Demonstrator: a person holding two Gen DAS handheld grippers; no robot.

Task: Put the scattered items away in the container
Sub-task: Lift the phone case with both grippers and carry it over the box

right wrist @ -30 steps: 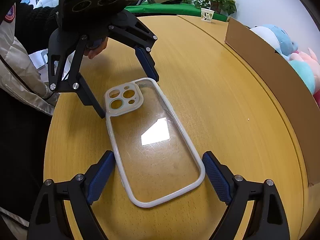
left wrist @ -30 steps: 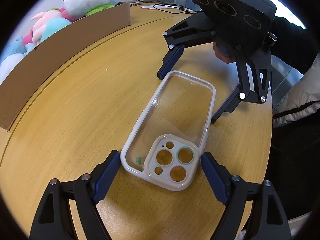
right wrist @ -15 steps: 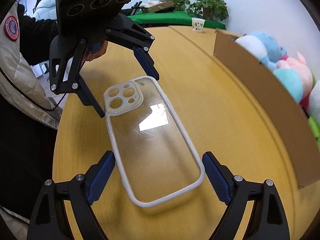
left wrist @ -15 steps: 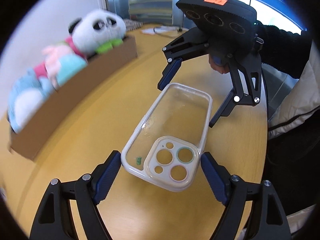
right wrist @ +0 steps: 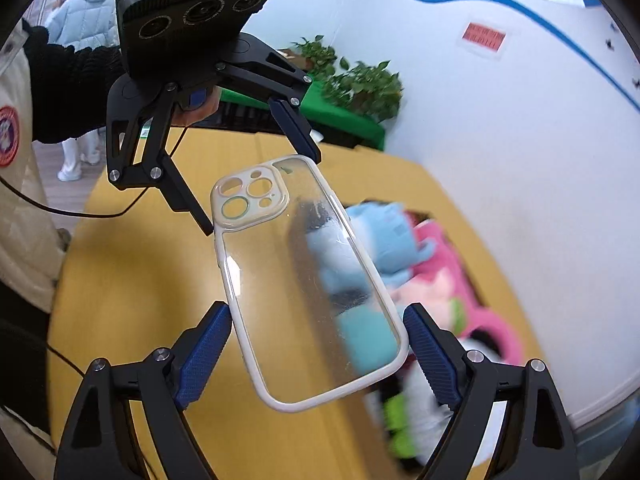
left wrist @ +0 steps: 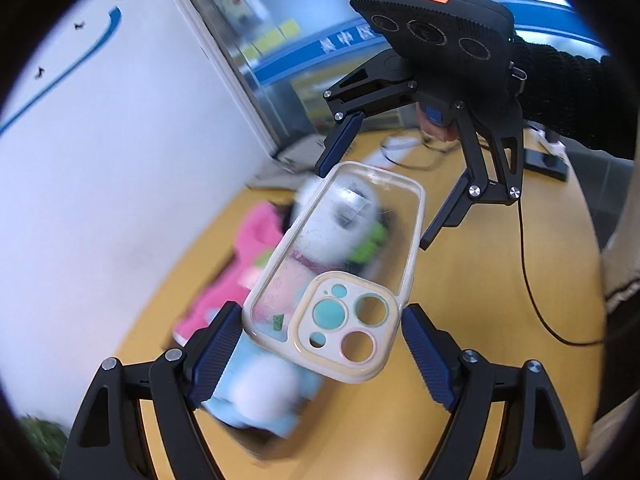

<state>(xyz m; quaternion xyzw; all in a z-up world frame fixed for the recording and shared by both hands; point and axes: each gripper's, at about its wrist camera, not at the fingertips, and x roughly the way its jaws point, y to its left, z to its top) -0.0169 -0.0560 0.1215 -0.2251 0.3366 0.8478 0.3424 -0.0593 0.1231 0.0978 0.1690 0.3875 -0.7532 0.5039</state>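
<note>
1. Yellow tabletop (left wrist: pixel 480 320) fills the lower part of both views, with a white wall bearing a blue stripe behind it.
2. Above the table hangs the clear case (left wrist: pixel 336 280), its camera cutouts at one end and its white rim all round.
3. Left gripper (left wrist: pixel 322 344) is clamped across the cutout end, one blue pad touching each long edge.
4. Right gripper (right wrist: pixel 318 354) is clamped on the plain end in the same way, pads (right wrist: pixel 206 354) pressed to the rim on both sides.
5. Each gripper faces the other along the case, so the case spans the gap between them, tilted.
6. A hand in a black sleeve (left wrist: pixel 568 92) holds the right gripper; another black sleeve (right wrist: pixel 68 88) holds the left.
7. Below and past the case sits a cardboard box (right wrist: pixel 298 240) of plush toys (right wrist: pixel 432 264), blurred: pink, light blue, a panda with green.
8. Black cable (left wrist: pixel 532 280) runs across the table beside the right gripper.
9. Potted plants (right wrist: pixel 360 84) stand on a green-covered surface at the far wall.
</note>
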